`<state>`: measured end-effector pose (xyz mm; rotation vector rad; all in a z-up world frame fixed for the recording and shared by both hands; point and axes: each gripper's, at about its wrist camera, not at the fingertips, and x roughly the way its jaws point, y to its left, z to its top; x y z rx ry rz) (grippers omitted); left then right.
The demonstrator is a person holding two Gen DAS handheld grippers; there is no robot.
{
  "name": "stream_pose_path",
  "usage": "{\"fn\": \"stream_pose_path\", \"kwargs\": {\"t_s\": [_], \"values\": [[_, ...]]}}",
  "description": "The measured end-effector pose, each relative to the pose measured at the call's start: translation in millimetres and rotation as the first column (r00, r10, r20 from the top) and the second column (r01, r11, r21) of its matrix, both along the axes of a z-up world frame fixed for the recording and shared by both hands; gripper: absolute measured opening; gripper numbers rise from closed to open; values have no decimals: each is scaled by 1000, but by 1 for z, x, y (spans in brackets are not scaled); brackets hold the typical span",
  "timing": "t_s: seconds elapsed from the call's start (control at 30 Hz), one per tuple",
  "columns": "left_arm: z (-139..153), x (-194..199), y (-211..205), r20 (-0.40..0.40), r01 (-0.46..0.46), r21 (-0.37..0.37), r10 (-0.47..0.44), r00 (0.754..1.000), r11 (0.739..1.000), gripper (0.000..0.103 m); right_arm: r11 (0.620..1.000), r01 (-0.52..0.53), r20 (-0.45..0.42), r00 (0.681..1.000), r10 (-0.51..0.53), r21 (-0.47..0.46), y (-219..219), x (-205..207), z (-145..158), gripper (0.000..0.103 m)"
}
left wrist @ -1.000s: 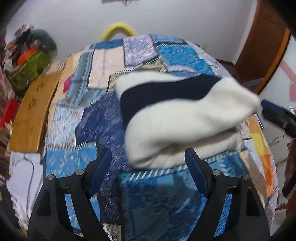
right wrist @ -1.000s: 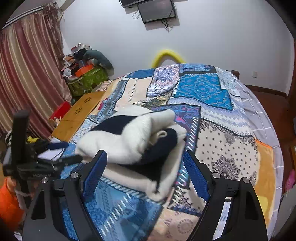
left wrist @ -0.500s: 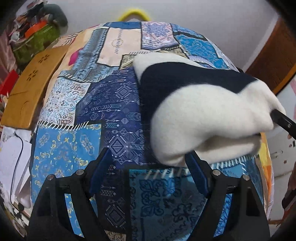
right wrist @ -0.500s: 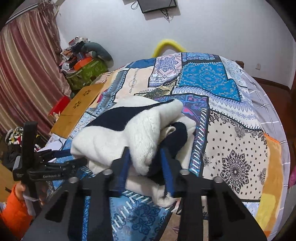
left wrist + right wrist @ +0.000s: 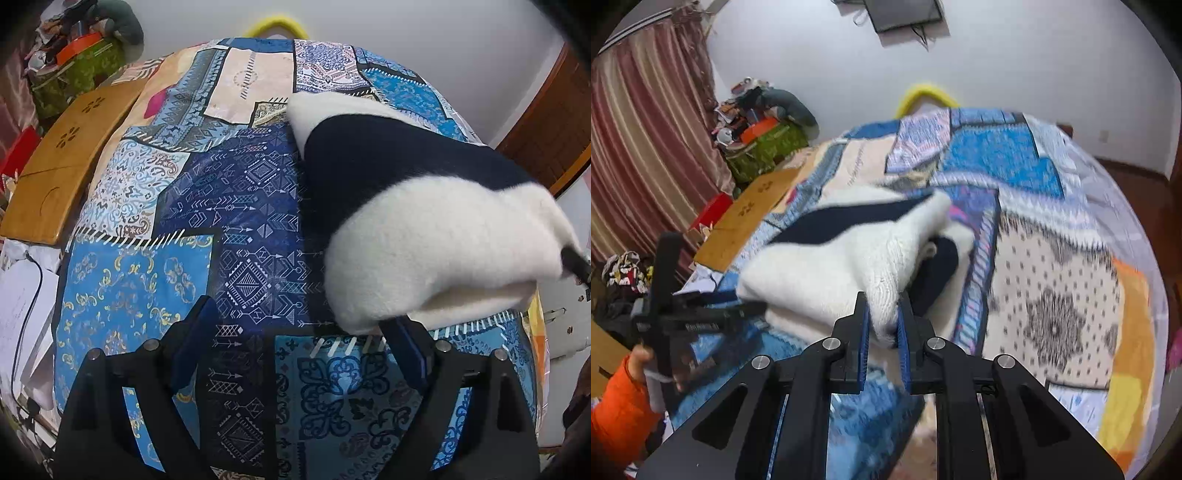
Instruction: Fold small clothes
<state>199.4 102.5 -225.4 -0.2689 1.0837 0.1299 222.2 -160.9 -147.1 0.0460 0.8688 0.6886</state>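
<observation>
The patchwork bedspread (image 5: 236,229) covers the bed and carries the whole job. On its near right part, seen from the left wrist view, lies the white and navy knit sweater (image 5: 417,229), already doubled into a thick bundle, its navy band across the top and its white bulk toward the near edge.

The right gripper (image 5: 882,325) has just been closing and now pinches a white fold at the near corner of the sweater (image 5: 849,258) between its blue pads; the jaws stand almost together on the cloth. The left gripper (image 5: 301,350) has just been opening and stands wide over the bedspread with nothing between its fingers, though its right finger (image 5: 410,347) sits just under the sweater's near white edge.

To do this step well, the right grip should probably hold all layers of the corner, not only the top one, so the bundle does not unroll when drawn. The left gripper would best take the opposite near corner, so both ends travel together and the fold lands square.
</observation>
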Motion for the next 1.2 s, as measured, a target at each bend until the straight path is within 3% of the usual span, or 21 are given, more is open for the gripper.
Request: {"fn": "stream_pose_path", "kwargs": {"t_s": [0.23,0.43,0.53,0.77,0.8,0.93,1.03,1.17,1.2], "values": [[-2,-4,0,-13,-2,10,2,1000,1000,91,1000,9,-51,999,-10,-22,-7,-8,-22,12],[-5,-13,2,-44,0,56,2,999,998,91,1000,9,-47,999,-10,-23,-8,-11,-17,13],[-4,-21,11,-57,-18,131,26,998,991,91,1000,5,-54,998,-7,-20,-12,-12,-15,13],[10,-33,35,-29,-57,124,61,998,991,91,999,29,-63,997,-32,-41,-22,-18,-9,15],[14,-33,37,-19,-61,123,63,998,991,91,998,45,-68,997,-47,-33,-26,-16,-7,17],[36,-29,37,45,-55,144,49,998,988,91,995,93,-43,995,-94,-21,-34,-8,4,42],[51,-20,34,82,-35,164,22,996,986,91,993,117,-19,993,-118,-16,-36,0,15,49],[64,-4,30,110,-20,161,2,994,987,91,992,123,-26,992,-123,3,-32,13,27,72],[66,0,29,113,-16,163,-3,994,987,91,993,121,-25,992,-121,6,-31,15,28,74]]}}
